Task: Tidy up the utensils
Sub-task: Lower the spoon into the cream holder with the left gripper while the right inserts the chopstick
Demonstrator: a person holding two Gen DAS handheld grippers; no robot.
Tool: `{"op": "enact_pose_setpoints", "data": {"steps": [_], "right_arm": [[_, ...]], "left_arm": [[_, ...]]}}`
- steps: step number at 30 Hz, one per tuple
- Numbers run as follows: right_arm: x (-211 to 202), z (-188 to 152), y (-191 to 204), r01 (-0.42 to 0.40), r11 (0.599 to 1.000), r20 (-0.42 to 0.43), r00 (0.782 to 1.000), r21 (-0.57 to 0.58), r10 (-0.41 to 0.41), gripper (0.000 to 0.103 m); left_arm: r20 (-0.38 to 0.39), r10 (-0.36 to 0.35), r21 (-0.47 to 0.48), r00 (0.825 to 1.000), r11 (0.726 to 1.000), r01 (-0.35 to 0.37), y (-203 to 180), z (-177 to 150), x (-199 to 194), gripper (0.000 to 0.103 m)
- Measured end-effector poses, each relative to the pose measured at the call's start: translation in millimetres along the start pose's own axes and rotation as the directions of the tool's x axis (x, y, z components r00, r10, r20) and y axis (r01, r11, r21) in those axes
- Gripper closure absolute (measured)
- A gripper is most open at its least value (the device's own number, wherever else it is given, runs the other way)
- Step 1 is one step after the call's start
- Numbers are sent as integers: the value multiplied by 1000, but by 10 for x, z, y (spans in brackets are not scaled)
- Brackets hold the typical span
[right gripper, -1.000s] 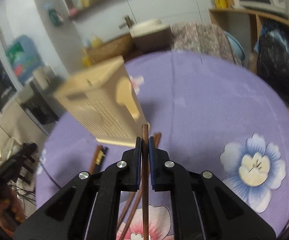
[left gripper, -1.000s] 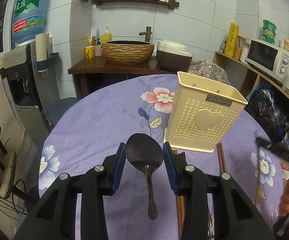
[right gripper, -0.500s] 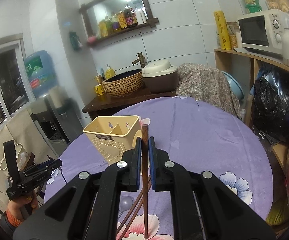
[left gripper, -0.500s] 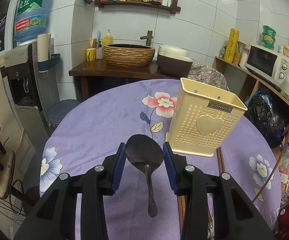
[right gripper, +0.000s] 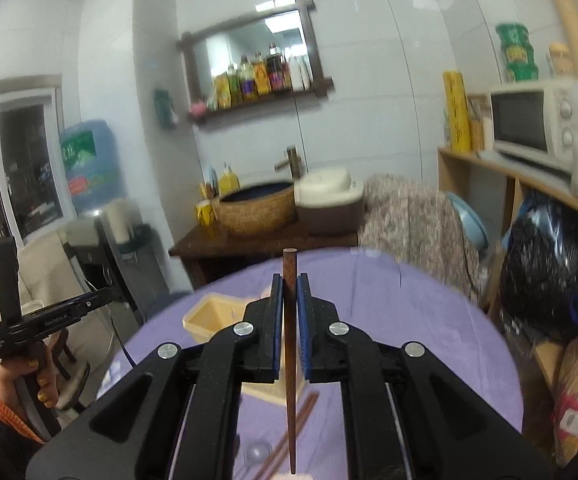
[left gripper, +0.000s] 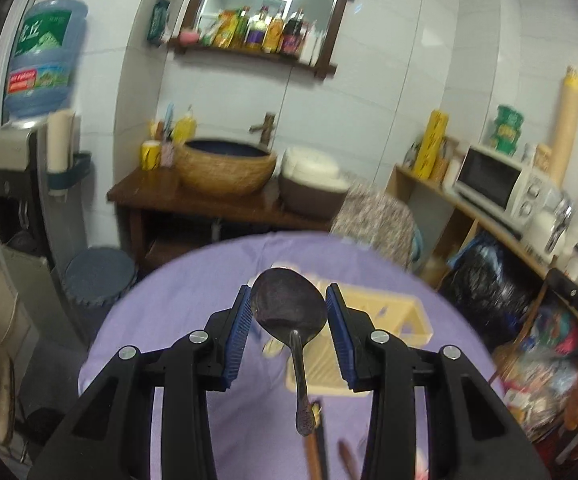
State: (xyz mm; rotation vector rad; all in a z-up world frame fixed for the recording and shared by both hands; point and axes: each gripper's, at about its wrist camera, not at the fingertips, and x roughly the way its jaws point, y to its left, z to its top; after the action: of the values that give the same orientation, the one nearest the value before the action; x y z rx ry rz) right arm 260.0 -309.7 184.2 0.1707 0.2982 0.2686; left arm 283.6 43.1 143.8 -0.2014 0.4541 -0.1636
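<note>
Lifted well above yellow holder (left gripper: 363, 322) since earlier: left gripper (left gripper: 287, 314) clamping spoon (left gripper: 289, 312), right gripper (right gripper: 287, 316) pinching chopstick (right gripper: 289, 344).

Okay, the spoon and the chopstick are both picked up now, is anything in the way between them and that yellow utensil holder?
Nothing visible blocks either. The spoon in the left gripper and the chopstick in the right gripper hang above the open-topped holder, with only air between.

left gripper (left gripper: 288, 318) partly spread, blue pads (left gripper: 237, 334) clamped on spoon bowl, right gripper (right gripper: 288, 310) closed tight on chopstick, left hand (right gripper: 29, 376) wrapped around its handle
</note>
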Motion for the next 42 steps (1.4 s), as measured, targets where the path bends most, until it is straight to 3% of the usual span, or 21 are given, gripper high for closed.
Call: {"op": "enact_pose_setpoints", "data": {"steps": [5, 9, 12, 16, 27, 42], "right_arm": [[88, 585, 168, -17, 999, 127, 992, 43, 11, 95], [314, 747, 285, -5, 999, 170, 985, 54, -5, 95], [534, 669, 328, 4, 998, 169, 986, 62, -14, 95], [807, 387, 338, 27, 998, 146, 989, 52, -35, 95], [1212, -327, 206, 25, 996, -15, 1000, 80, -24, 95], [1208, -346, 46, 26, 995, -24, 999, 96, -24, 95]], "left_arm": [[90, -35, 33, 995, 999, 32, -395, 563, 91, 65], [105, -14, 67, 994, 998, 7, -631, 680, 370, 65], [80, 26, 105, 996, 994, -34, -763, 560, 693, 65], [50, 27, 113, 998, 993, -33, -760, 316, 944, 65], [-53, 47, 149, 997, 988, -39, -625, -250, 1179, 65], [-131, 69, 191, 989, 981, -43, -593, -508, 1389, 65]]}}
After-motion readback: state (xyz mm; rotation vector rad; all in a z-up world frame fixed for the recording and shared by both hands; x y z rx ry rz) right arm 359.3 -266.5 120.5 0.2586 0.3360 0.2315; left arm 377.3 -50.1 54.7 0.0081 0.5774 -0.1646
